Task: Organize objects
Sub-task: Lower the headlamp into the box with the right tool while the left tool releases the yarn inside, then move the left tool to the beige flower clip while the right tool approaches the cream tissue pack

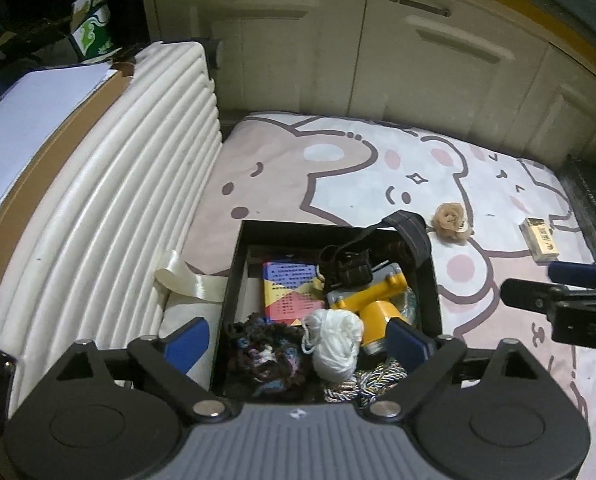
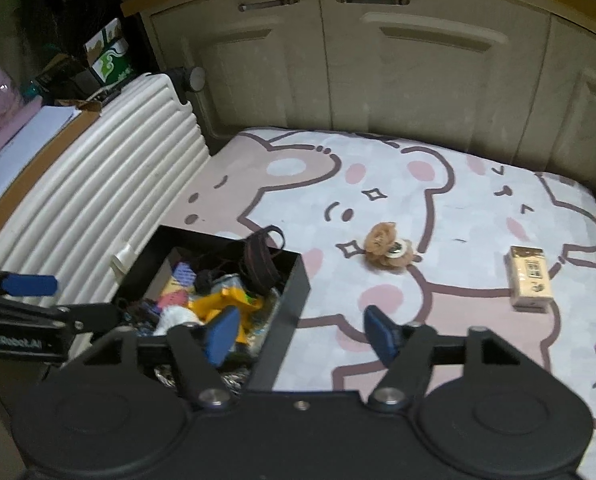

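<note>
Both claws stood wide apart and empty: the left gripper above the black box of oddments, the right gripper straddling its right wall, the fabric flower farther right on the mat.

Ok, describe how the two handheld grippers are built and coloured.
Both are matte black with two round side discs, angled linkage arms on silver pivot bolts, and blue finger pads. The left gripper has a ribbed grey centre plate; its side, in the right wrist view, carries white lettering. The right gripper has a plain black centre.
</note>
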### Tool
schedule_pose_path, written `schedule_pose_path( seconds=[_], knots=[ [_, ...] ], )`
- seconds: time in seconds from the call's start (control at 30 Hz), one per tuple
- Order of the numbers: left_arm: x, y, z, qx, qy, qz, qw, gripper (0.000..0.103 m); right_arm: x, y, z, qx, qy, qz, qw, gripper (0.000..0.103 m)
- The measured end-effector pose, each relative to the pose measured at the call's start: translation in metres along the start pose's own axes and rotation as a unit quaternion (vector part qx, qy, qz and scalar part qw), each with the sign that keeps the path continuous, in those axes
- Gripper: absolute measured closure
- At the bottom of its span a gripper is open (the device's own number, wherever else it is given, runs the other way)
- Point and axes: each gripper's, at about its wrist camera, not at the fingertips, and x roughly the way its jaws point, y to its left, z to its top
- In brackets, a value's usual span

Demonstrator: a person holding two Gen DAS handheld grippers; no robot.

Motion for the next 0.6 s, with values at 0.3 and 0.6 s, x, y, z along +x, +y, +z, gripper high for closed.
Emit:
schedule_pose_path(
  seconds=[0.3,0.6],
  knots=[
    [0.0027,0.0073,-0.0049,-0.015,0.006,0.019,0.9997,0.0,-0.0045,-0.004,-0.0039,-0.001,-0.005,-0.022,1.0,0.004],
    [0.0009,0.0087,-0.0059,-0.022,0.002,0.026,0.9994,0.0,-0.0036,-0.0052,-0.0062,-0.002,0.0,-0.026,1.0,0.0]
  ],
)
